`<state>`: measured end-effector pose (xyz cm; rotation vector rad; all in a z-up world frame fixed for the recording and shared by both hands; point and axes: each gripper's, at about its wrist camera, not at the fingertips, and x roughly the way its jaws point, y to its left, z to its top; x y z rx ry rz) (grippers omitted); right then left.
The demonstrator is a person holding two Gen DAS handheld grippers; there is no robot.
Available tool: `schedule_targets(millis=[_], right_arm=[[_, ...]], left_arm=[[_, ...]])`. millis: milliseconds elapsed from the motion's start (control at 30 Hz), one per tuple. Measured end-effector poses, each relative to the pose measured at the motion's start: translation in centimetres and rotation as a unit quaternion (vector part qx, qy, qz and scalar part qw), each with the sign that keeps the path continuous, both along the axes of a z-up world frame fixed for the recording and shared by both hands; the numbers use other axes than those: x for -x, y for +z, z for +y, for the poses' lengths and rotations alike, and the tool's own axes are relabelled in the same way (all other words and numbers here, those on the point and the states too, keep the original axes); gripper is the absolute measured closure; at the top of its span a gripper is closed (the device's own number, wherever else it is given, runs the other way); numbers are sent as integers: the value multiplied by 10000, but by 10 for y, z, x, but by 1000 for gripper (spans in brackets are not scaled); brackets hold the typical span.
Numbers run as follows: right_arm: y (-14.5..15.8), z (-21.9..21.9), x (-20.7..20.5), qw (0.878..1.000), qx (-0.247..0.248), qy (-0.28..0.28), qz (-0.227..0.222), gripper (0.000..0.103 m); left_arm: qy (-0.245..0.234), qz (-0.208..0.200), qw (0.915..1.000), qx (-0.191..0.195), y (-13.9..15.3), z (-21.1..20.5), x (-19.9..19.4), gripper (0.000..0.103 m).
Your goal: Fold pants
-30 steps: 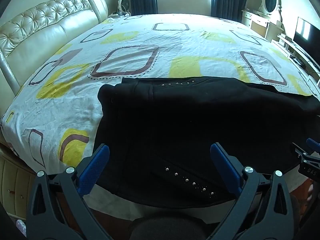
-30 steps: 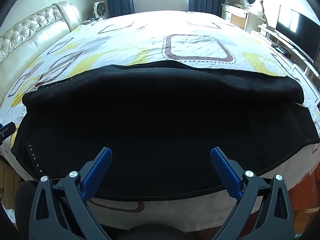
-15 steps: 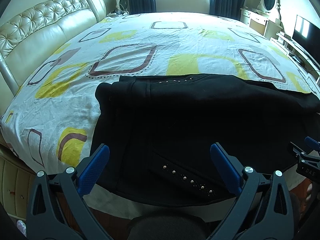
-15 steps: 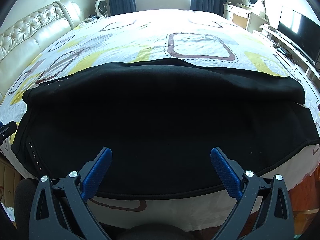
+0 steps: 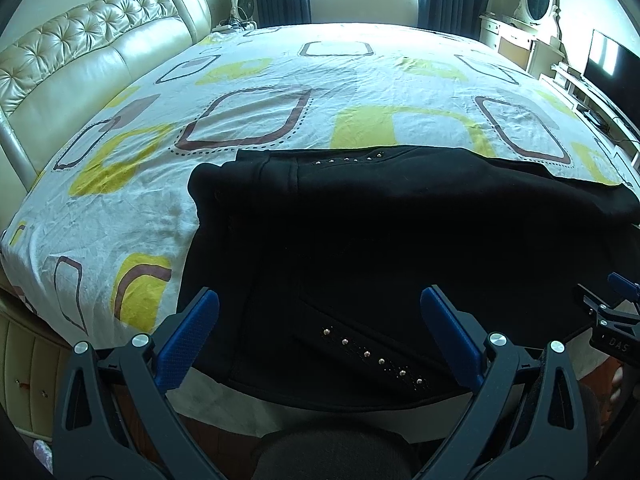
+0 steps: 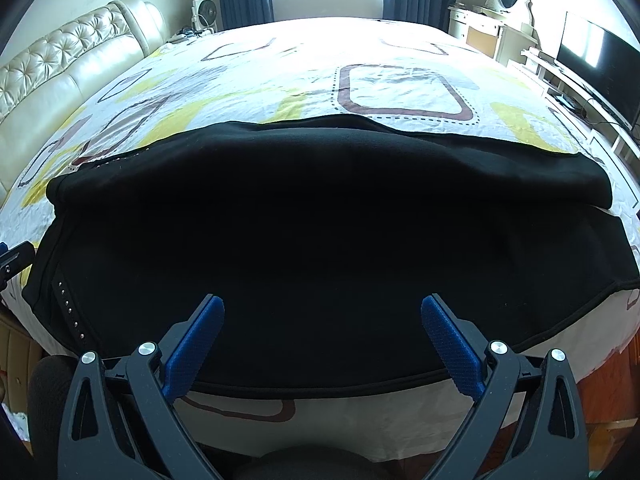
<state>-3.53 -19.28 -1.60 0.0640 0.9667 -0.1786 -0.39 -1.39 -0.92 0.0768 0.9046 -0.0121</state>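
Note:
Black pants point(image 5: 400, 248) with rows of metal studs lie flat along the near edge of the bed, one leg folded over the other; they also fill the right wrist view point(image 6: 320, 240). My left gripper point(image 5: 320, 320) is open and empty, just above the waist end near the studded pocket. My right gripper point(image 6: 320, 328) is open and empty above the near hem of the legs. The right gripper's tip shows at the right edge of the left wrist view point(image 5: 616, 312).
The bed has a white sheet point(image 5: 280, 92) with yellow and brown squares. A tufted cream headboard point(image 5: 80, 60) stands at the left. A dresser with an oval mirror point(image 5: 536, 0) and a TV point(image 6: 596, 68) stand at the right. Window and blue curtains at the back.
Both grippers have pulled back and risen slightly from the pants. The pants lie still. Both jaws stay open.

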Motion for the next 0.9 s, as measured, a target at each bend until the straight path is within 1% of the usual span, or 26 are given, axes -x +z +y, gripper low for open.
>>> schedule_targets(millis=[900], right_arm=[[-3, 3, 0, 10000, -6, 55, 43, 4]], left_arm=[[-12, 6, 10000, 1, -1, -3, 1, 2]])
